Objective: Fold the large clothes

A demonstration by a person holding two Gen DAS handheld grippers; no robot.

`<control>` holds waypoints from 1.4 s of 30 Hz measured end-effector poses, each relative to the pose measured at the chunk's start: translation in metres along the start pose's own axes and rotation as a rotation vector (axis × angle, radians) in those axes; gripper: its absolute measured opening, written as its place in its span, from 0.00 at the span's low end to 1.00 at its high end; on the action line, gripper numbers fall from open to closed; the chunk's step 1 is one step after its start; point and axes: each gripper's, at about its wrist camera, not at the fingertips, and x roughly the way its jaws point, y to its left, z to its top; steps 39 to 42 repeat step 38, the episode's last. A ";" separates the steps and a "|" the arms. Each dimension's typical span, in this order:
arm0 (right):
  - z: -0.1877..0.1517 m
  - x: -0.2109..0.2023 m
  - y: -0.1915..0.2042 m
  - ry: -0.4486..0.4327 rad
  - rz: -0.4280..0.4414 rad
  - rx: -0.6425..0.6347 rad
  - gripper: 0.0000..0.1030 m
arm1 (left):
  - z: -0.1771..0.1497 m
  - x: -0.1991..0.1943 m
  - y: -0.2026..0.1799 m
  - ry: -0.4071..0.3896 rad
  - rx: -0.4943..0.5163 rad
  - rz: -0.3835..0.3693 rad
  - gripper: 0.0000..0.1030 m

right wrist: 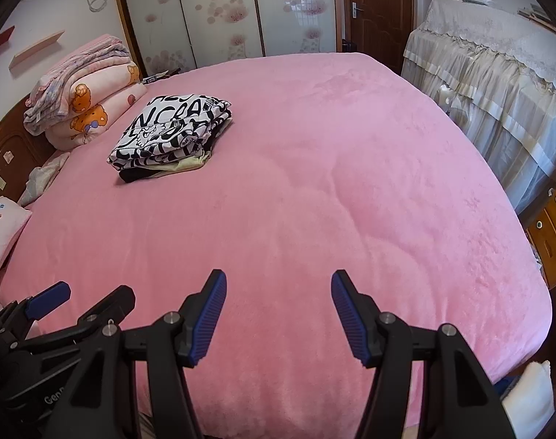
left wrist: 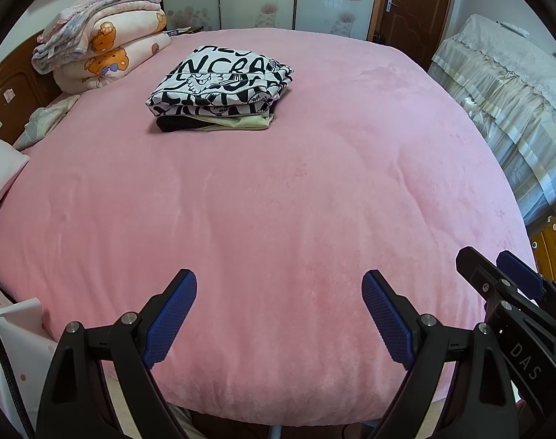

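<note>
A folded black-and-white lettered garment (left wrist: 219,84) lies on top of a small stack of folded clothes at the far left of the pink bed (left wrist: 278,201); it also shows in the right wrist view (right wrist: 171,131). My left gripper (left wrist: 279,285) is open and empty above the bed's near edge. My right gripper (right wrist: 278,285) is open and empty beside it, also over the near edge. The right gripper shows at the right edge of the left wrist view (left wrist: 497,267). The left gripper shows at the lower left of the right wrist view (right wrist: 84,296). Both are far from the stack.
Folded quilts with bear prints (left wrist: 109,44) are piled at the headboard on the far left. A pillow (right wrist: 3,230) lies at the left edge. A lace-covered cabinet (right wrist: 490,73) stands along the right of the bed. Wardrobe doors (right wrist: 223,7) stand behind.
</note>
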 end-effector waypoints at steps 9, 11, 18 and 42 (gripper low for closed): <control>-0.002 0.001 -0.001 0.004 0.002 0.002 0.58 | 0.000 0.003 0.001 0.007 0.001 -0.003 0.88; -0.002 0.001 -0.001 0.004 0.001 0.002 0.58 | -0.001 0.003 0.001 0.007 0.002 -0.002 0.88; -0.002 0.002 -0.002 0.005 0.001 0.002 0.58 | -0.001 0.003 0.001 0.009 -0.001 -0.003 0.88; -0.010 0.006 0.001 0.012 -0.001 0.005 0.58 | -0.004 0.007 0.005 0.020 -0.002 0.004 0.88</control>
